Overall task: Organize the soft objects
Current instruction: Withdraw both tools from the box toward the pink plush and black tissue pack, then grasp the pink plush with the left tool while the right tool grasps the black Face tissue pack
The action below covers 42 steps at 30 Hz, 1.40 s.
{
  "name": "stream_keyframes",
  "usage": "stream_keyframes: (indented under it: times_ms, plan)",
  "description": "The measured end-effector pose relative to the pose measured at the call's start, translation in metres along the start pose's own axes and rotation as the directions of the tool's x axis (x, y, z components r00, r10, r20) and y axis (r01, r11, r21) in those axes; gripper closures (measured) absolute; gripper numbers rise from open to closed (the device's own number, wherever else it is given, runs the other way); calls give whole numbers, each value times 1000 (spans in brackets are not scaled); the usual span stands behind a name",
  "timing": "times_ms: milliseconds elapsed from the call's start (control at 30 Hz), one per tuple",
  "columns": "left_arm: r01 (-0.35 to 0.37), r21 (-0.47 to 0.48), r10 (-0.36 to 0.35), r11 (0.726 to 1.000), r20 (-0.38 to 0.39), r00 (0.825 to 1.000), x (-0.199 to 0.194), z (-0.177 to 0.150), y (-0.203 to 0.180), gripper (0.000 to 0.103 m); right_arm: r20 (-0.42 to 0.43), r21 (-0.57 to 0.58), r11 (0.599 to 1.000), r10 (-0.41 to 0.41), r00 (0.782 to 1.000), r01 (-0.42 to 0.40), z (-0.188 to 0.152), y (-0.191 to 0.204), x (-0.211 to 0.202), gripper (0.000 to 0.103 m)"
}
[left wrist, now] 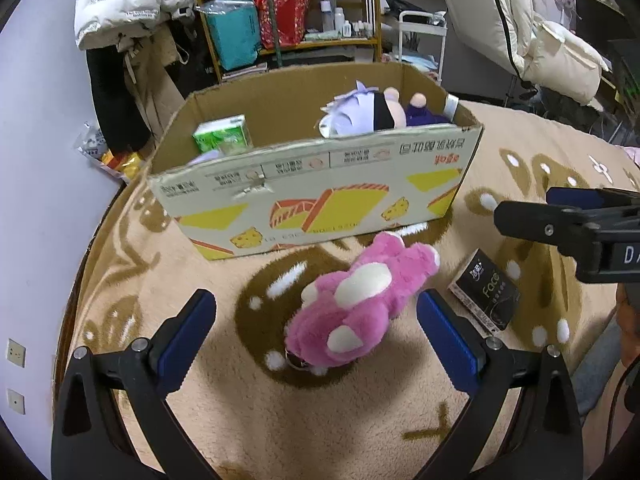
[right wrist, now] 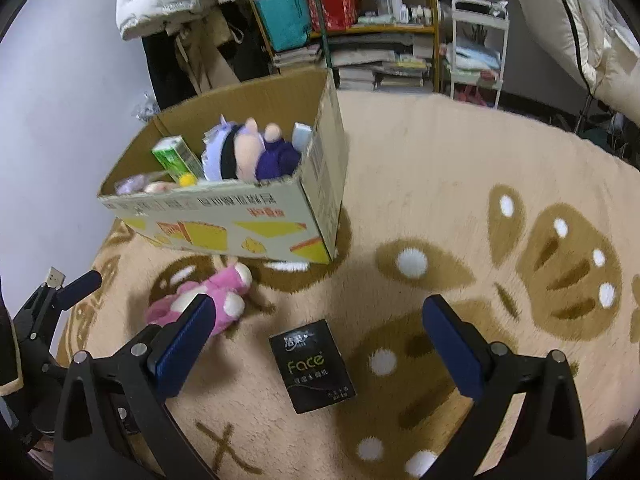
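A pink plush toy lies on the beige blanket just in front of the cardboard box. My left gripper is open, its fingers on either side of the plush, not touching it. A black tissue pack lies to the right of the plush. My right gripper is open above the pack. The box holds a purple-haired doll and a green tissue pack. The plush also shows in the right wrist view.
The tissue pack also shows in the left wrist view, with the right gripper above it. A shelf of bags and bottles, hanging coats and a white cart stand behind the bed. The left gripper shows at the right wrist view's left edge.
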State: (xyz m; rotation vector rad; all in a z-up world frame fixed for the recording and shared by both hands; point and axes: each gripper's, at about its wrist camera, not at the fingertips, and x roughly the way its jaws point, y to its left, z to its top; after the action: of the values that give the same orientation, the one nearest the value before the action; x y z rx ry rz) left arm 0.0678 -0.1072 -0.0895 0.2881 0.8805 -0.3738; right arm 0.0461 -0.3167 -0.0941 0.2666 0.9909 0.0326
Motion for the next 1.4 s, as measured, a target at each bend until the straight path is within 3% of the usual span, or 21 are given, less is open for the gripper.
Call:
stream_keyframes:
  times_ms: [433, 567, 833, 1400]
  plan:
    - [29, 54, -25, 998, -80, 996, 31, -5, -11, 3, -141, 21, 1000, -1, 990, 4, -8, -8, 34, 0]
    - [25, 82, -19, 996, -78, 997, 36, -7, -18, 3, -172, 30, 999, 32, 985, -27, -11, -9, 40, 0]
    - [29, 117, -16, 993, -108, 994, 53, -8, -28, 3, -273, 43, 998, 55, 960, -45, -19, -11, 62, 17]
    - [16, 79, -6, 997, -123, 992, 75, -7, -19, 3, -307, 14, 999, 43, 951, -41, -18, 2, 76, 18]
